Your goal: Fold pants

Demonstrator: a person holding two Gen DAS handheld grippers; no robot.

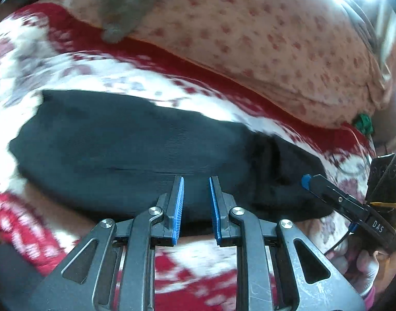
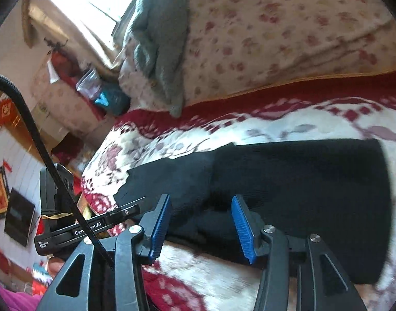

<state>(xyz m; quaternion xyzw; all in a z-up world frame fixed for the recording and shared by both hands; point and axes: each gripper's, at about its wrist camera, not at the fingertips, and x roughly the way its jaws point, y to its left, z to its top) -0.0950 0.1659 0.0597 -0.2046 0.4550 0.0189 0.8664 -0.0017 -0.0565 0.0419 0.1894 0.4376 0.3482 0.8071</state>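
We see the black pants (image 1: pixel 125 155) lying folded across the middle of the frame on a red and white blanket (image 1: pixel 94 72). Our left gripper (image 1: pixel 196 207) hangs over their lower edge, jaws slightly apart and empty. Our right gripper (image 2: pixel 200 226) is spread wider, also empty, above the pants (image 2: pixel 288 181). A grey cloth (image 2: pixel 161 39) lies at the upper left.

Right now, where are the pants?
The black pants lie flat on the red-and-white blanket, just ahead of both open grippers, below the floral quilt.
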